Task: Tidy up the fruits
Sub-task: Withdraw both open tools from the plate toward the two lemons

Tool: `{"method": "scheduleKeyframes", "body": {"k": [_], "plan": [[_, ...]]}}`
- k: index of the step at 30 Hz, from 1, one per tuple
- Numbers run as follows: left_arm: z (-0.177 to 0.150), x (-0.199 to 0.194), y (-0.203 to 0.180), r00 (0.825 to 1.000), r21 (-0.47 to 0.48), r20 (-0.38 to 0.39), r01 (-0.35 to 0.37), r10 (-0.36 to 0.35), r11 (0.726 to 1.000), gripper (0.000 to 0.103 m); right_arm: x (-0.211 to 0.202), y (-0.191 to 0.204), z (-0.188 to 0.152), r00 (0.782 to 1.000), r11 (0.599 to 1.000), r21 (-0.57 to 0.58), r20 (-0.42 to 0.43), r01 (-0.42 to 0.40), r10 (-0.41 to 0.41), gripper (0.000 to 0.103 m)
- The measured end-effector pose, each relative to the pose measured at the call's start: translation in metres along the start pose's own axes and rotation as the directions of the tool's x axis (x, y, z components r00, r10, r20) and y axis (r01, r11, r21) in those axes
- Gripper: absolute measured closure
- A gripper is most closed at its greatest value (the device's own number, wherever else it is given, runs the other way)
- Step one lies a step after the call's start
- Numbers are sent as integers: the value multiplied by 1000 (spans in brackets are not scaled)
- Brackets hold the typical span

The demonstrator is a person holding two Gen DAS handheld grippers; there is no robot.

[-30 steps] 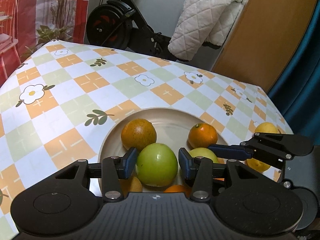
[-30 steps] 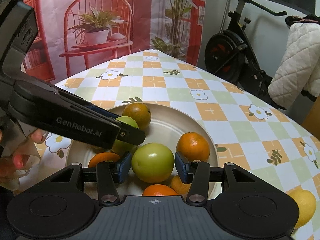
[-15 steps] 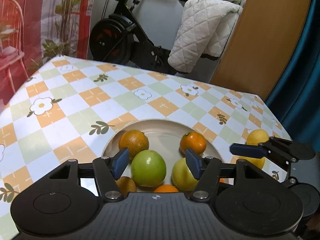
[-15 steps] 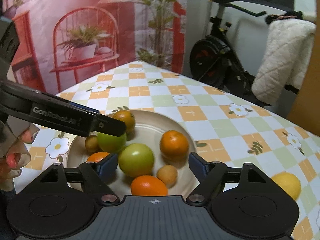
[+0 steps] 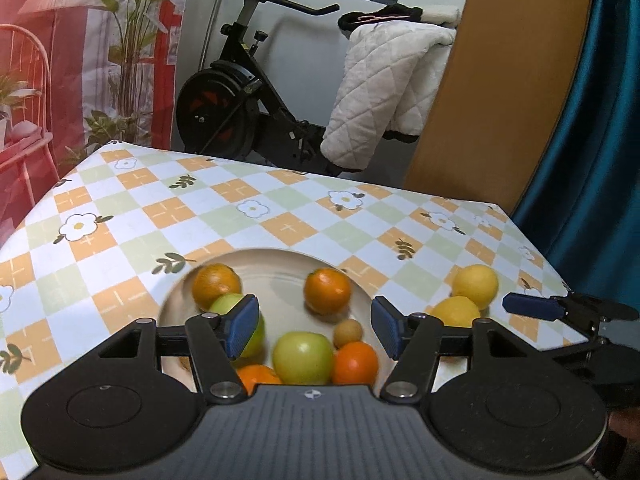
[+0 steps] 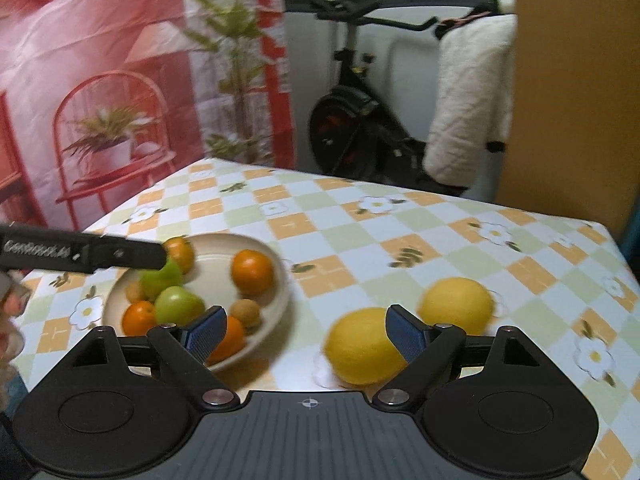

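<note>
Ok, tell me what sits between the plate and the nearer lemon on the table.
Nothing: in the right wrist view only bare checked tablecloth separates the plate from the nearer lemon. The open right gripper hovers over that gap.

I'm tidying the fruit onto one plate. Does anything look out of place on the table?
Yes: two lemons lie on the tablecloth, right of the plate, apart from the fruit gathered in it.
</note>
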State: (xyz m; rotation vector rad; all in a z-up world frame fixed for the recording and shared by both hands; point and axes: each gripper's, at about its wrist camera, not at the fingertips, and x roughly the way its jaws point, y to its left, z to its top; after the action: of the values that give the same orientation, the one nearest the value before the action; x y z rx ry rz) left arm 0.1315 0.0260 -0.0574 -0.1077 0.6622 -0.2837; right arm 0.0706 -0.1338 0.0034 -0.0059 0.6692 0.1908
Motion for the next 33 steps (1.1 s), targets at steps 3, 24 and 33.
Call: {"method": "scheduleKeyframes", "body": {"k": [3, 24, 33], "plan": [[-4, -1, -10, 1000, 9, 2, -9, 9, 1000, 39, -3, -10, -5, 1000, 999, 23, 5, 23, -23, 19], [-11, 24, -57, 998, 54, -36, 52, -50, 997, 44, -10, -60, -29, 995, 995, 63, 65, 77, -81, 25], [-13, 35, -69, 996, 29, -62, 67, -65, 997, 41, -23, -84, -32, 986, 989, 96, 109, 115, -126, 1]]}}
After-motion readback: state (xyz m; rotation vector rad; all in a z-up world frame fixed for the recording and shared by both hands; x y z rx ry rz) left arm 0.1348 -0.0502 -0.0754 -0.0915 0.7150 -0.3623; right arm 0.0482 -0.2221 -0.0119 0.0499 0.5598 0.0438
